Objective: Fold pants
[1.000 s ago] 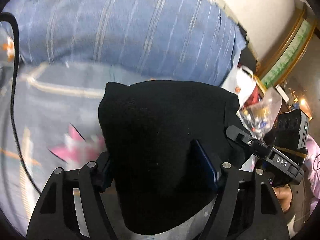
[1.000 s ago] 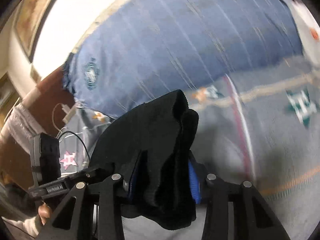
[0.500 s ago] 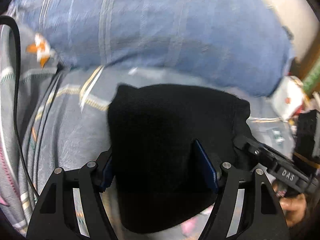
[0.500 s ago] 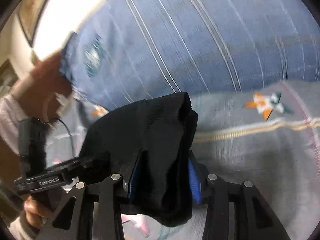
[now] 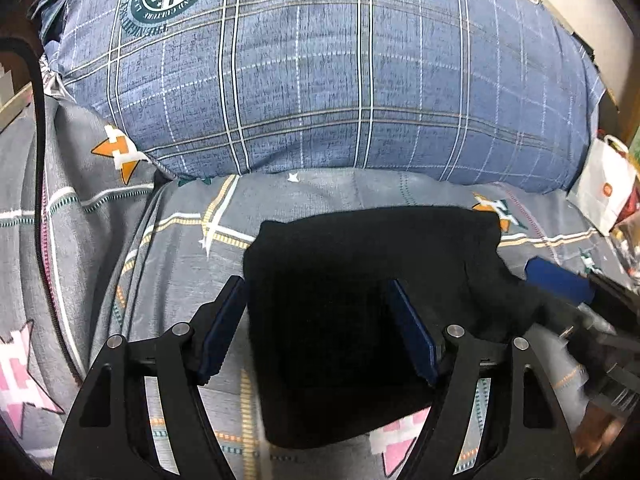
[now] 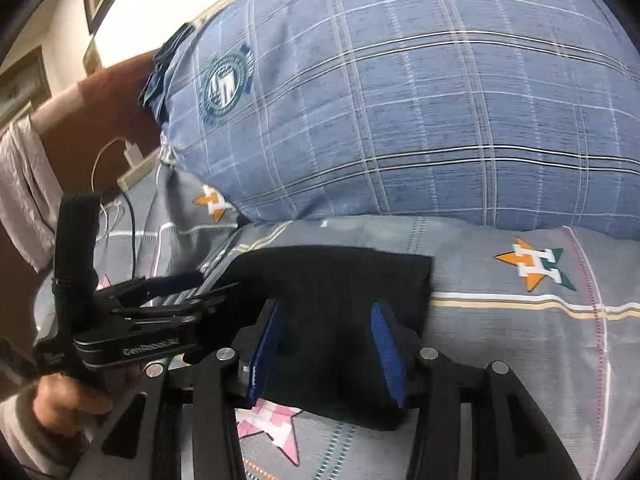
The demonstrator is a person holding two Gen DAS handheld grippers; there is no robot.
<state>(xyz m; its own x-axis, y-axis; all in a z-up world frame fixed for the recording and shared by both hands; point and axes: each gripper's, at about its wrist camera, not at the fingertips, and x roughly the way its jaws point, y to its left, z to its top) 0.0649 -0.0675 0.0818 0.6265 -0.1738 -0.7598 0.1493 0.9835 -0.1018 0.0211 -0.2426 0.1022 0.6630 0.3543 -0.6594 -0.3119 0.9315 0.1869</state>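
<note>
Both the left gripper (image 5: 316,326) and right gripper (image 6: 326,354) spread wide over black pants (image 5: 360,300), plaid pillow (image 5: 340,80) just beyond

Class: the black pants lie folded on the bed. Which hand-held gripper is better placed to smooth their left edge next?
Probably the left hand-held gripper: its open fingers straddle the left edge of the pants, while the right hand-held gripper sits over the opposite end.

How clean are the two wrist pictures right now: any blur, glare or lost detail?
Left wrist view: sharp on the pillow and bedsheet, but the right gripper at the edge is smeared; the black pants show no fold detail. Right wrist view: mostly sharp, the wall is blown out, and the left gripper is slightly soft.
</note>
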